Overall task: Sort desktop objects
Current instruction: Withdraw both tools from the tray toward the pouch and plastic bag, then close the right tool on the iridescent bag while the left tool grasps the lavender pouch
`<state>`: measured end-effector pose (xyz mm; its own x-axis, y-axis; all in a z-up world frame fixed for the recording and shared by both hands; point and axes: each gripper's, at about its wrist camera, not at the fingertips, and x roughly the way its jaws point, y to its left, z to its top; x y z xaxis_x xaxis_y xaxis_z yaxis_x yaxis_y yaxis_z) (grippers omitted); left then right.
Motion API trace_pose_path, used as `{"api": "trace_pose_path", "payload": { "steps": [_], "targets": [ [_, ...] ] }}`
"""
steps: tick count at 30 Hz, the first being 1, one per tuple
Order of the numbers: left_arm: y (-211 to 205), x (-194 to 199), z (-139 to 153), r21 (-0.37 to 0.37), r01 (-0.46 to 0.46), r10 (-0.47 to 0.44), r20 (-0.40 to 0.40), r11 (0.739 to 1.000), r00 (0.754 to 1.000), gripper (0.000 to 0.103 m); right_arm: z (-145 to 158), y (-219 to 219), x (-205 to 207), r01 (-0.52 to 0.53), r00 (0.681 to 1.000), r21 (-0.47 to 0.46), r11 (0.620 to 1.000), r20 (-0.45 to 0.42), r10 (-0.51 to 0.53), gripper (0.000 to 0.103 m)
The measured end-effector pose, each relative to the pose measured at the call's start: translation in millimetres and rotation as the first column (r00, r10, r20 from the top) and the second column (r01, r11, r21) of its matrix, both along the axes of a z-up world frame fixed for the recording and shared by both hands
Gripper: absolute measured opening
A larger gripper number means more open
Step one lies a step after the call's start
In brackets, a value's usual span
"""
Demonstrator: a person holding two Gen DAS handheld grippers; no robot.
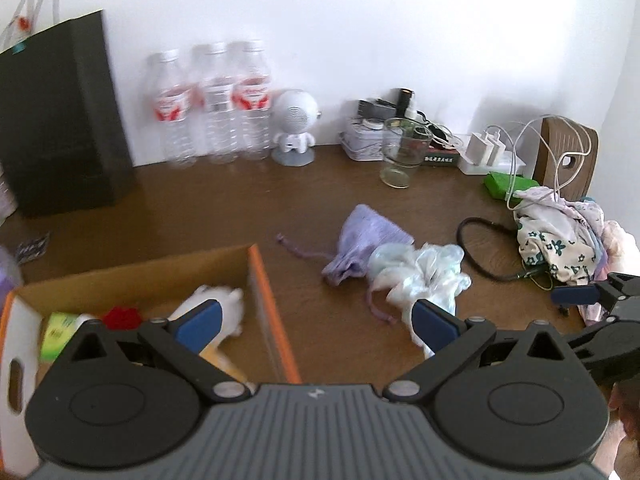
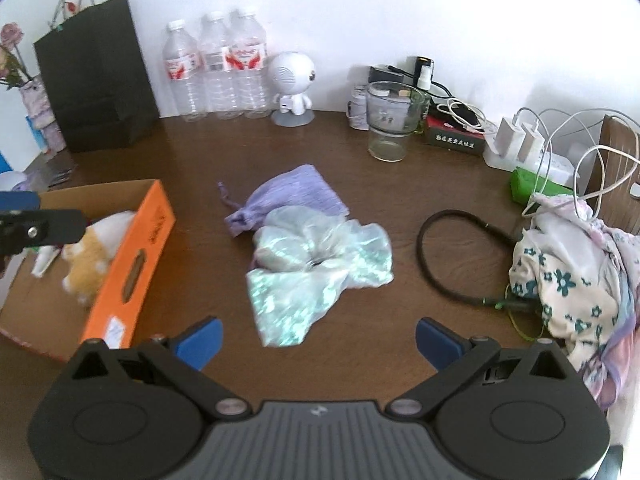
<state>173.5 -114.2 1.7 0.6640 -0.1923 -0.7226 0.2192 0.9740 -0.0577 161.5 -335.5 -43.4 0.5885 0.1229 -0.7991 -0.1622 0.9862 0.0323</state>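
Brown desk (image 2: 360, 360), white wall behind. Right hand-held gripper (image 2: 319, 342) hovers empty, jaws apart, just short of the shiny bag (image 2: 316, 264); left hand-held gripper (image 1: 316, 320) likewise. Risk: the purse (image 2: 292, 196) touching the bag's far side may drag; the glass (image 2: 392, 124) beyond is well clear.

Ahead of the right tool: iridescent plastic bag (image 2: 320, 264) — glossy, crinkled; lilac pouch (image 2: 288, 198) — matt ribbed cloth; table (image 2: 224, 152) — smooth brown wood. Left: cardboard box (image 2: 132, 256), matt.
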Motion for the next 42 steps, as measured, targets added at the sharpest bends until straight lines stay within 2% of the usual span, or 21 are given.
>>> {"api": "trace_pose_path", "payload": {
  "steps": [9,21,26,34,39,42],
  "targets": [
    [-39.6,64.9,-33.5,0.076,0.036,-0.036,-0.006,0.996,0.999,0.103,-25.3,-8.3,46.6,0.010,1.000,0.041,0.999,-0.003,-0.010,0.103],
    [-60.7,119.6,-67.5,0.139,0.132,-0.133,-0.001,0.981,0.991,0.103,-58.8,-12.1,93.2,0.036,0.999,0.067,0.997,-0.035,-0.034,0.103],
    [-65.6,136.7,-81.5,0.165,0.132,-0.129,-0.028,0.977,0.991,0.103,-68.8,-11.7,104.6,0.046,0.998,0.070,0.997,-0.050,-0.042,0.103],
    [-63.1,155.6,-88.1,0.140,0.138,-0.130,-0.061,0.981,0.990,0.103,-73.4,-11.9,111.2,0.049,0.997,0.074,0.996,-0.066,-0.044,0.103],
    [-53.1,158.5,-85.3,0.082,0.148,-0.142,-0.076,0.986,0.987,0.103,-72.0,-13.8,110.4,0.051,0.997,0.077,0.996,-0.069,-0.046,0.103],
    [-47.4,158.7,-85.0,0.072,0.142,-0.135,-0.091,0.987,0.987,0.103,-70.5,-13.0,109.4,0.047,0.997,0.080,0.996,-0.067,-0.041,0.103]
  ]
}}
